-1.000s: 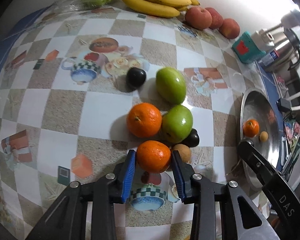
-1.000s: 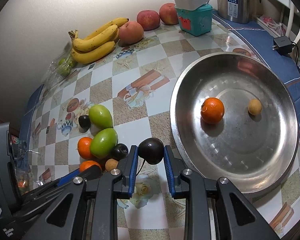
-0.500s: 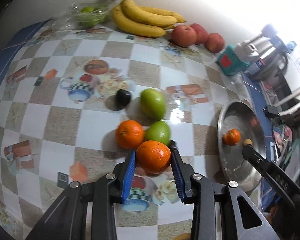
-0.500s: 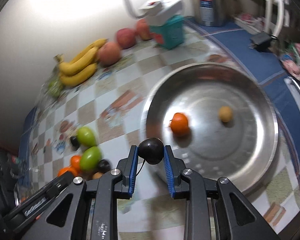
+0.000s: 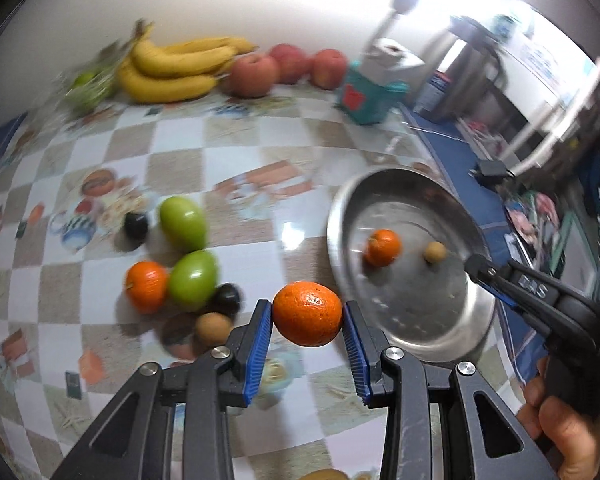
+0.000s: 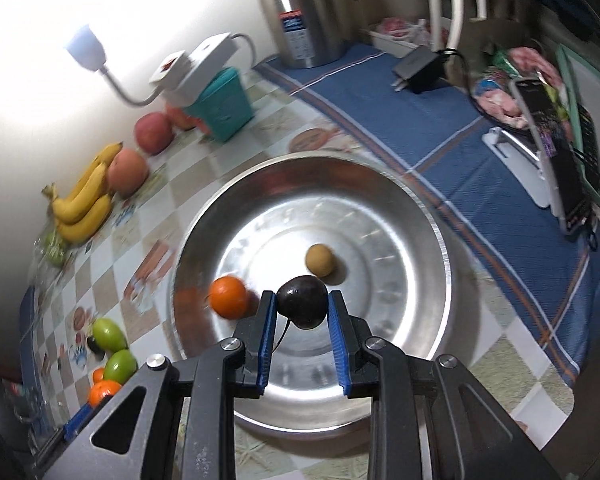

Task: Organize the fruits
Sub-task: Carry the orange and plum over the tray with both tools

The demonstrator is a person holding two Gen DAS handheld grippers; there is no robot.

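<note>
Two claws are at work, and each of yours is loaded. Largest first: the checkered table spreads under both, and the steel basin sits directly under your right claw and ahead and to the right of your left claw. Far ahead of the left claw, by the wall, lie the bananas and the red apples. Ahead and to its left sit two green fruits, a loose orange touching the nearer one, two dark plums and a small brown fruit just left of the fingers.

Your left claw is narrowed onto an orange, both blue pads pressed to its sides, above the table just short of the basin's rim. Your right claw is pinched nearly closed on a dark plum over the basin floor. In the basin, another orange lies just left of that claw, and a brown fruit just ahead.
</note>
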